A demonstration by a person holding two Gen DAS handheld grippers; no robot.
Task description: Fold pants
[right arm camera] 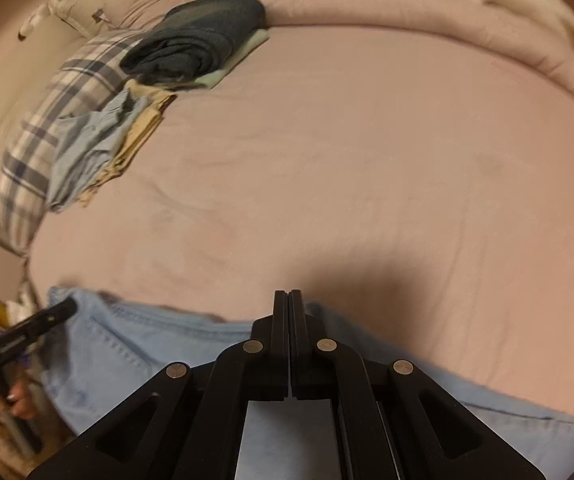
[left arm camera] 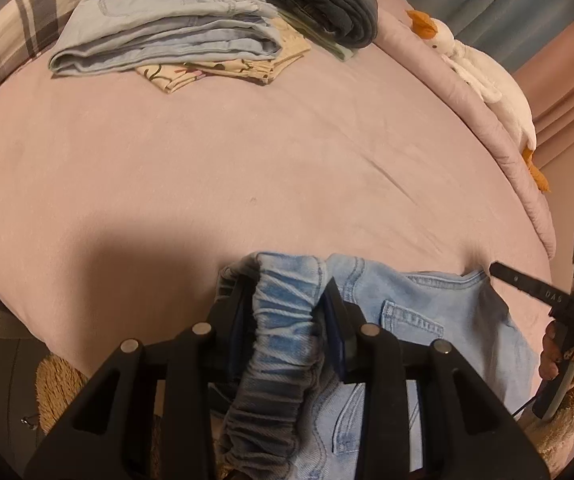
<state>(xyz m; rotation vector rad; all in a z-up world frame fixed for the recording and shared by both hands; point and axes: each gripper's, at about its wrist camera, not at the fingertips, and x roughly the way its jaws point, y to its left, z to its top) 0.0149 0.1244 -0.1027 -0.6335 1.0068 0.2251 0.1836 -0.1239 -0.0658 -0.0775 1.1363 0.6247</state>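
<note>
Light blue denim pants (left arm camera: 439,312) lie at the near edge of the pink bed. My left gripper (left arm camera: 287,292) is shut on their gathered elastic waistband (left arm camera: 283,320), bunched between the fingers. In the right wrist view the pants (right arm camera: 159,344) spread under and to the left of my right gripper (right arm camera: 287,294), whose fingers are pressed together; no cloth shows between the tips. The right gripper also shows in the left wrist view (left arm camera: 499,270), at the far right edge of the pants. The left gripper also shows in the right wrist view (right arm camera: 67,306), at the left.
Folded clothes sit at the far side of the pink bed sheet (left arm camera: 247,152): a light blue pair (left arm camera: 167,36), a floral cloth (left arm camera: 223,68) and a dark bundle (left arm camera: 327,0). A plaid pillow (right arm camera: 47,120) lies beside them. A white plush goose (left arm camera: 487,76) lies along the rolled quilt.
</note>
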